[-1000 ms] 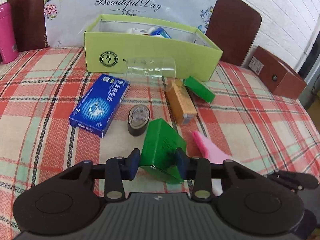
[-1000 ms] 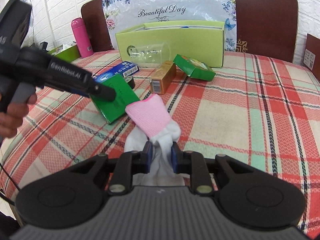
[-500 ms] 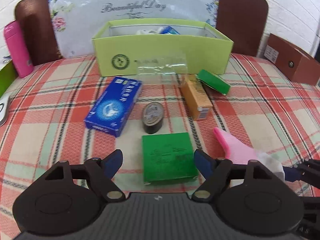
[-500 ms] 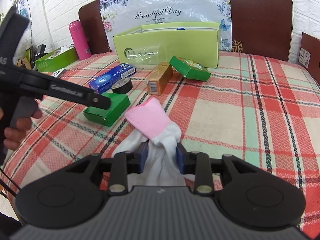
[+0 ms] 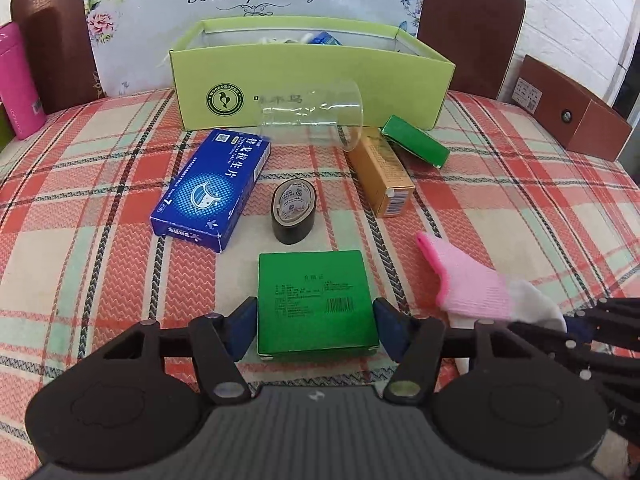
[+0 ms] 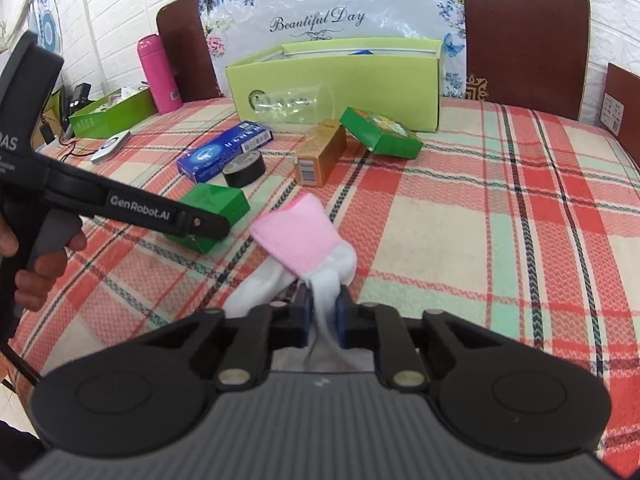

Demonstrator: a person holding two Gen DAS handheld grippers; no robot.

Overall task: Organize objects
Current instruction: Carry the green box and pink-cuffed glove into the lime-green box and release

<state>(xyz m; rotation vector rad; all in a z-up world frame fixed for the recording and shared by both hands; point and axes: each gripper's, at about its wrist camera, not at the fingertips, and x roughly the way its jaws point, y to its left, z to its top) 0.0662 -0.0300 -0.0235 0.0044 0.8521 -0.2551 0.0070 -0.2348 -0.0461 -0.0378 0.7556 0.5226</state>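
A flat green box (image 5: 314, 304) lies on the plaid tablecloth between the fingers of my left gripper (image 5: 316, 326); the pads stand at its two sides, whether they press it I cannot tell. It also shows in the right wrist view (image 6: 210, 210). My right gripper (image 6: 323, 314) is shut on the white part of a pink and white sock (image 6: 304, 240), also seen in the left wrist view (image 5: 476, 284). A light green open box (image 5: 312, 84) stands at the back.
On the cloth lie a blue box (image 5: 212, 188), a black tape roll (image 5: 292, 212), a clear cup on its side (image 5: 312, 116), an orange-brown box (image 5: 380, 172) and a small green box (image 5: 416, 142). A pink bottle (image 6: 158, 74) stands left. A brown box (image 5: 572, 114) is at right.
My left gripper let the green box down flat onto the cloth, opened wide, then narrowed around it. My right gripper closed tighter on the sock.
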